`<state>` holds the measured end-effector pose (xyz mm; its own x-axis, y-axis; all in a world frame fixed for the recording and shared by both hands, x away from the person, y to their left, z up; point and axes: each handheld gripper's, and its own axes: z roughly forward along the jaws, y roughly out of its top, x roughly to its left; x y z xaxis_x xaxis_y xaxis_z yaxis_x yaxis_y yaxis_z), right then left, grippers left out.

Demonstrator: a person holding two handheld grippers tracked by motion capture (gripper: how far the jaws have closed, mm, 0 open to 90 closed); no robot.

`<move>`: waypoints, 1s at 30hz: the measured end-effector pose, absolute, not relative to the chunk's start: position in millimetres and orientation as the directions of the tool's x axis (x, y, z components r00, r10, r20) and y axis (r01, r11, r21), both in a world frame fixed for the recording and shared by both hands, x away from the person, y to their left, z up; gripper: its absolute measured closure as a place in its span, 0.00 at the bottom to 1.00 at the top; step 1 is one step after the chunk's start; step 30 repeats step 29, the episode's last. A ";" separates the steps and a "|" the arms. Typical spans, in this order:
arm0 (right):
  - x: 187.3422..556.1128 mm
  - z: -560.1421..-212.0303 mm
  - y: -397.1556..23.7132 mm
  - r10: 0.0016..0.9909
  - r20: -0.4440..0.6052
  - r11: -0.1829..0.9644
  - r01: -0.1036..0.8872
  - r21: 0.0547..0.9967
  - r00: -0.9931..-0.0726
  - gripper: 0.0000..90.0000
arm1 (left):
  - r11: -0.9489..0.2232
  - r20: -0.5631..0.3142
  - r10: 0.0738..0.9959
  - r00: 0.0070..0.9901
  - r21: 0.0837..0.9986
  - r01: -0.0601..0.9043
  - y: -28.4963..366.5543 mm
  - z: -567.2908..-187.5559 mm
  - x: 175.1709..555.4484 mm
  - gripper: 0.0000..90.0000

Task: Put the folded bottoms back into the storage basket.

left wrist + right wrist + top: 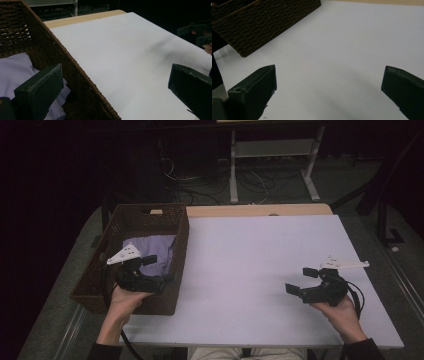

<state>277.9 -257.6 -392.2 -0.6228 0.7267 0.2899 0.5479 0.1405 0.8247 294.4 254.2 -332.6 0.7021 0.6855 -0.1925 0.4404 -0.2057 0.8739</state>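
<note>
One pale lilac cloth (150, 249) lies crumpled inside the woven brown basket (180, 227), toward its far half. Straddling the basket's near right wall, the left gripper (148, 266) hovers with jaws wide apart, the cloth just beyond and left of them. Well right of the basket, the right gripper (302, 279) hangs spread open, empty, over the white table (250, 260).

Crumpled lilac cloth (156, 251), seemingly a garment, inside brown wicker basket (181, 251)
</note>
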 end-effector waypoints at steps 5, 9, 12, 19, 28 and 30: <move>272.0 -398.1 -272.0 0.740 0.294 0.126 0.555 0.822 -0.604 0.00 | -0.207 -0.194 0.685 0.702 0.872 0.443 254.2 -332.7 294.5 0.00; 268.6 -401.6 -281.0 0.750 0.292 0.124 0.560 0.819 -0.593 0.00 | -0.217 -0.192 0.688 0.700 0.866 0.451 253.8 -335.1 294.9 0.00; 264.9 -404.0 -286.7 0.758 0.291 0.117 0.560 0.820 -0.584 0.00 | -0.220 -0.197 0.687 0.700 0.862 0.457 253.0 -336.9 295.6 0.00; 254.6 -412.2 -296.7 0.773 0.279 0.122 0.565 0.816 -0.570 0.00 | -0.231 -0.197 0.685 0.701 0.854 0.465 251.6 -339.3 296.8 0.00; 244.9 -417.8 -300.8 0.774 0.269 0.140 0.569 0.810 -0.574 0.00 | -0.239 -0.190 0.688 0.701 0.852 0.465 250.8 -339.3 296.7 0.00; 245.3 -418.0 -301.1 0.774 0.268 0.140 0.568 0.811 -0.574 0.00 | -0.239 -0.189 0.688 0.700 0.852 0.466 250.9 -339.3 296.8 0.00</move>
